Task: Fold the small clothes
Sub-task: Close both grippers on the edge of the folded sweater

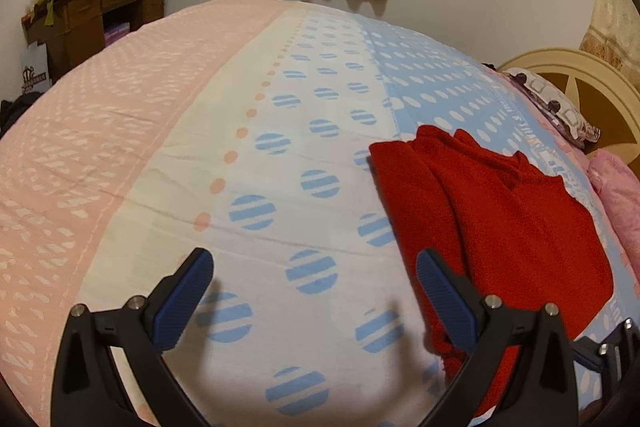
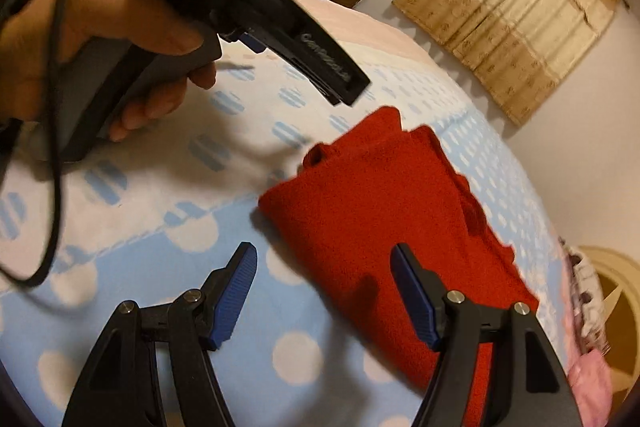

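A folded red garment (image 1: 492,223) lies on the bed (image 1: 160,131) near its headboard end. Left gripper (image 1: 314,263) and right gripper (image 2: 324,259) both hover with fingers apart, holding nothing

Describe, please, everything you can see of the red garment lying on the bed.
The red knitted garment is a fuzzy, woollen-looking piece, already folded over into a rough rectangle with layered, wavy edges along its far side and a small rolled corner. It lies flat on the spotted blue and white bedsheet, towards the headboard side. Neither tool grips it; the open right tool hovers above its near edge.
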A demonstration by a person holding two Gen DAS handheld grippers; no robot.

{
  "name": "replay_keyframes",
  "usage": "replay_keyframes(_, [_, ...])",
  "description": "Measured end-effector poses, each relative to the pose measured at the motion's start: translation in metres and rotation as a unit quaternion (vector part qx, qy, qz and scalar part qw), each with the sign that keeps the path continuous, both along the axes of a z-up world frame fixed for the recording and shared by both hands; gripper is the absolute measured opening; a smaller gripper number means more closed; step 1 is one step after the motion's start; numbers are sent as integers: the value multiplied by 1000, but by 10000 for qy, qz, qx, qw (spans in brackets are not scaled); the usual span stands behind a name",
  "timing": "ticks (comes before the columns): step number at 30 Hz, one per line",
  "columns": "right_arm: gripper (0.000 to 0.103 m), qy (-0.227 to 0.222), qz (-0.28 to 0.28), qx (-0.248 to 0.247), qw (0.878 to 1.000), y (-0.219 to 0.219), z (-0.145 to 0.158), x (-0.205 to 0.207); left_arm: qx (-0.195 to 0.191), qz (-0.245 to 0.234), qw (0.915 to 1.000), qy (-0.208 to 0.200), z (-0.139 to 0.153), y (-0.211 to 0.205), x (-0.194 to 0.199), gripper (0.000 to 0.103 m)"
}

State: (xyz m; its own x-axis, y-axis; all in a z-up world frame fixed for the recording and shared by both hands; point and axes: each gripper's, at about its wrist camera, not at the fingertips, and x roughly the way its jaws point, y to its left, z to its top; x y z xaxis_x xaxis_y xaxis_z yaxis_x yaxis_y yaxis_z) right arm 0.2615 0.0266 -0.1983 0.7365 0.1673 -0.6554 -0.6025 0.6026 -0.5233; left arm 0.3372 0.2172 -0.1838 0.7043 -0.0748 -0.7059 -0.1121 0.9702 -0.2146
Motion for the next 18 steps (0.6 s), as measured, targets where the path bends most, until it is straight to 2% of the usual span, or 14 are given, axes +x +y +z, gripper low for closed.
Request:
replay_keyframes(5, [69,-197,-135,-37,9997,9,-5,10,-255,10,9996,74,-4,5,2,103])
replay_keyframes(7, [60,-222,-171,-64,9996,10,-6,13,-289,-33,9995,77,-4,4,3,103])
replay_keyframes(9, [44,-259,-249,-112,9993,13,-9,14,-374,-116,9992,46,-2,1,6,103])
replay_keyframes(11, [33,-196,-260,-103,9994,13,-11,15,-522,-250,9983,1,0,-3,10,103])
replay_keyframes(13, [31,-160,-283,-51,9995,10,-11,15,-641,-453,9969,-54,3,-10,16,103])
replay_keyframes(18, [30,-40,-383,119,9992,4,-9,20,-597,-863,9945,-67,4,-29,37,102])
